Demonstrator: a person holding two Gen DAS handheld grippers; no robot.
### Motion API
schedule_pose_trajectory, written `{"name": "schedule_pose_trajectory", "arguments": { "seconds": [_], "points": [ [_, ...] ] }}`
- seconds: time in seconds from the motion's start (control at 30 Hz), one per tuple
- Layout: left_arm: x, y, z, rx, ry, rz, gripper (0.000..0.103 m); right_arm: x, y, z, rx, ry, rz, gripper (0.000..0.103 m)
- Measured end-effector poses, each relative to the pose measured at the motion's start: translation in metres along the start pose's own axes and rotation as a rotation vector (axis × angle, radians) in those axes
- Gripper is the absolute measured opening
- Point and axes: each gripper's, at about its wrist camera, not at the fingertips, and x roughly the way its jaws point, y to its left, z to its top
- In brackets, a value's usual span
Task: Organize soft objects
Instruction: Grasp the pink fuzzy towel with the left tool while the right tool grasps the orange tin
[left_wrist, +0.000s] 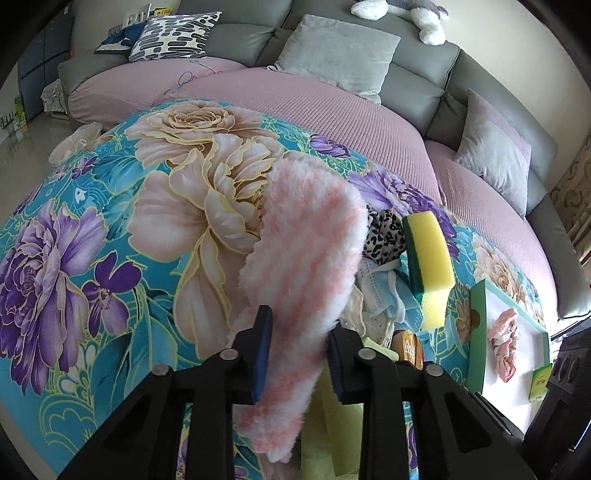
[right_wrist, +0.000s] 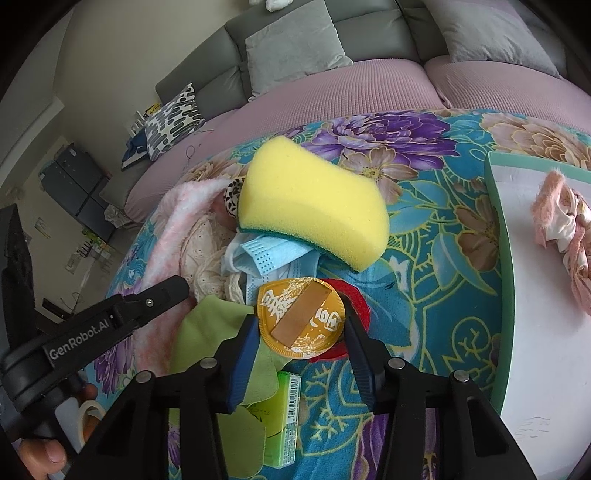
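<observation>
My left gripper (left_wrist: 299, 332) is shut on a fluffy pink-and-white striped cloth (left_wrist: 306, 243) that stands up from between its pads over the flowered blue spread (left_wrist: 110, 221). To its right lies a pile: a yellow sponge (left_wrist: 428, 266) with a green scouring side, a blue face mask (left_wrist: 380, 291) and a leopard-print cloth (left_wrist: 382, 236). My right gripper (right_wrist: 301, 325) is shut on a round gold disc (right_wrist: 301, 317) with white lettering, its pads touching both edges. A red piece (right_wrist: 354, 295) lies under the disc, and a green cloth (right_wrist: 218, 332) lies to its left, under my left pad. The sponge (right_wrist: 314, 206) and mask (right_wrist: 266, 254) lie just beyond.
A white tray with a green rim (right_wrist: 496, 221) stands at the right and holds a pink crumpled fabric (right_wrist: 565, 236). A green barcoded packet (right_wrist: 290, 413) lies below my right gripper. Behind the spread is a sofa with a pink cover (left_wrist: 314, 103) and grey cushions (left_wrist: 340, 55).
</observation>
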Motion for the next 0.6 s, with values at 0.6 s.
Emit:
{"name": "schedule_pose_trajectory", "arguments": {
  "seconds": [0.6],
  "points": [
    [-0.0088,-0.002,0.0017,0.016,-0.045,-0.003,0.009,-0.0023,-0.0021,-0.0007,0.015,-0.003,0.006,0.05]
  ]
}}
